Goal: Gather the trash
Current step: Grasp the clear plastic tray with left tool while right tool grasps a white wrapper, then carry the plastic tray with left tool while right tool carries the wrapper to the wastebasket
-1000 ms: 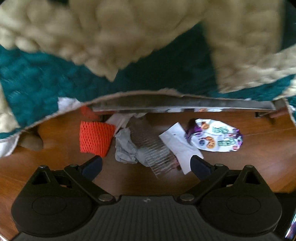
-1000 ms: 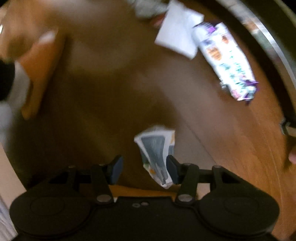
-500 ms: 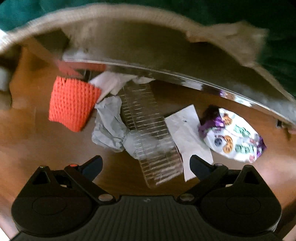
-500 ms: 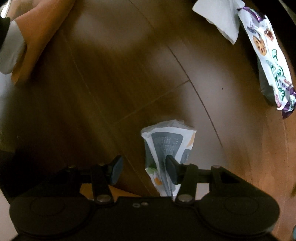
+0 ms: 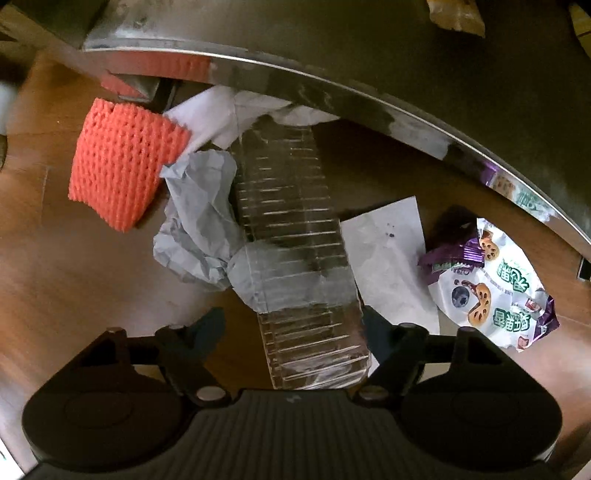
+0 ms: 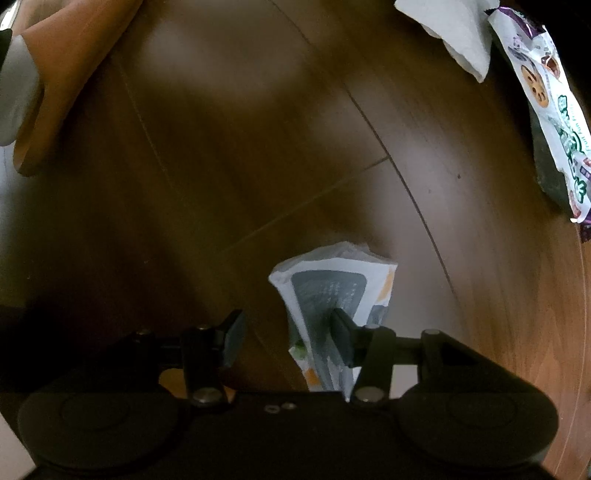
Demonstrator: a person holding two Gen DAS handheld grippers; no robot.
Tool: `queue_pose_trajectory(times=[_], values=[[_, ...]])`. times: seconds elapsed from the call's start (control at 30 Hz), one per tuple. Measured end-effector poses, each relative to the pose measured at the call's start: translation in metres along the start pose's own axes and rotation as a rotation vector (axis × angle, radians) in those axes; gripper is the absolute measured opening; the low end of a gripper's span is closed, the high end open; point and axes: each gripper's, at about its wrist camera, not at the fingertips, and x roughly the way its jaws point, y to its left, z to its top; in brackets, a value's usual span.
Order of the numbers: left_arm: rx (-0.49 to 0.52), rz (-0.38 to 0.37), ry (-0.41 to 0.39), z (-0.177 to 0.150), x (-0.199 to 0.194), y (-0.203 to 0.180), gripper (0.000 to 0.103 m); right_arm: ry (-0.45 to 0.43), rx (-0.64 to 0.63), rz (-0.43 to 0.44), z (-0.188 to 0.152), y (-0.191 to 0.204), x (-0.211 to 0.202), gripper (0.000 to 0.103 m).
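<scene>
My left gripper [image 5: 291, 328] points down at a litter pile on the wooden floor, and its jaws are closing. A clear ribbed plastic bottle [image 5: 291, 229] lies between them; the right finger [image 5: 373, 328] is at its edge, the left finger [image 5: 210, 325] stands off it. Around it lie crumpled grey paper [image 5: 199, 225], an orange foam net [image 5: 122, 170], white paper [image 5: 391, 258] and a purple-white snack packet [image 5: 491, 288]. My right gripper [image 6: 288, 339] stands open low over the floor. A white-grey packet [image 6: 332, 288] rests against its right finger, apart from the left one.
A chrome furniture rail [image 5: 332, 92] curves over the far side of the pile, with white tissue [image 5: 218, 114] under it. In the right wrist view the snack packet [image 6: 546, 92] and white paper [image 6: 458, 33] lie top right; an orange-grey shape [image 6: 66, 66] sits top left.
The left gripper dropped from above a knitted blanket down to the pile, and its jaws narrowed around the bottle. The right gripper sank closer to the floor, the packet staying at its right finger.
</scene>
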Motion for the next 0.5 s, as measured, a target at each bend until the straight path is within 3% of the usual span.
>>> queue_pose_trajectory(times=[0.1,0.17,0.27,0.5], values=[[-0.005,-0.016,0.016,0.002,0.003,0.001,0.054,-0.012,-0.003,-0.007,-0.002,0.002,0.003,0.048],[-0.010,-0.027,0.023,0.003,0.003,0.002,0.051,-0.020,-0.007,-0.027,-0.002,0.002,0.003,0.044],[-0.013,-0.041,0.021,0.005,0.001,0.004,0.045,-0.013,0.005,-0.049,0.000,-0.001,0.002,0.003],[-0.004,-0.068,0.021,0.000,-0.024,0.024,0.045,-0.079,0.070,-0.014,0.002,-0.023,-0.034,0.002]])
